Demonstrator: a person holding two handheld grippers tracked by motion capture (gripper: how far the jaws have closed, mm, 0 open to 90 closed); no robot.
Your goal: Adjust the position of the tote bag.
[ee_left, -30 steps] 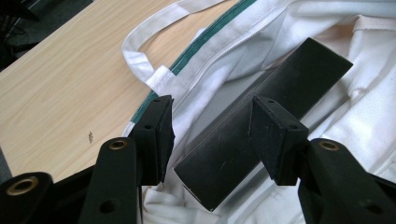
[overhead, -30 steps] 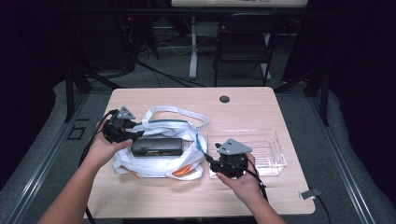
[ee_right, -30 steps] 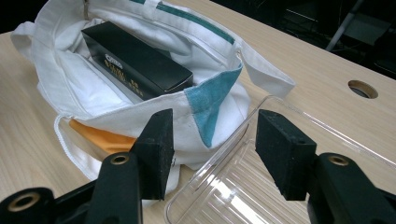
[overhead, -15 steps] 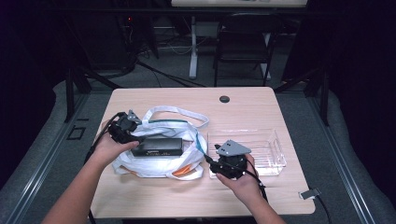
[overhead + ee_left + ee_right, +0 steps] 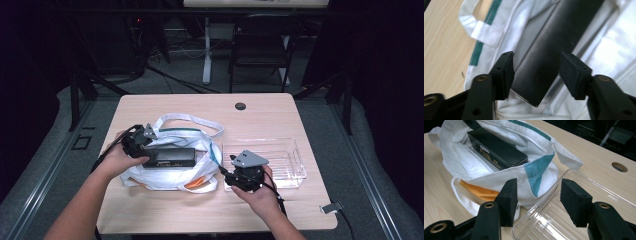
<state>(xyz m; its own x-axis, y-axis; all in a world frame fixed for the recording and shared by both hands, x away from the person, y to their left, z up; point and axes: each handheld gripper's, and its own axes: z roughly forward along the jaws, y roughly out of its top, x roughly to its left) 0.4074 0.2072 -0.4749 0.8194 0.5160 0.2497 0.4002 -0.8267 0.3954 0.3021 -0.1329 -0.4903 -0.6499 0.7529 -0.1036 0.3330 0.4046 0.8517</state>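
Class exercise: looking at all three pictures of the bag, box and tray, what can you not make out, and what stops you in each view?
- Black box, high view: label print too small to read.
- Black box, left gripper view: far end cut off by the top edge; whether the pads press it is unclear.
- White bag, right gripper view: the orange part lies mostly hidden under the cloth.
- Clear tray: its far side cut off.

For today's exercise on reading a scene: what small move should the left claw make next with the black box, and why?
Probably close the left claw on the black box. Its jaws have just been opening and now straddle the box end, a gap at the right pad. The box lies in the white bag; the clear tray waits beside.
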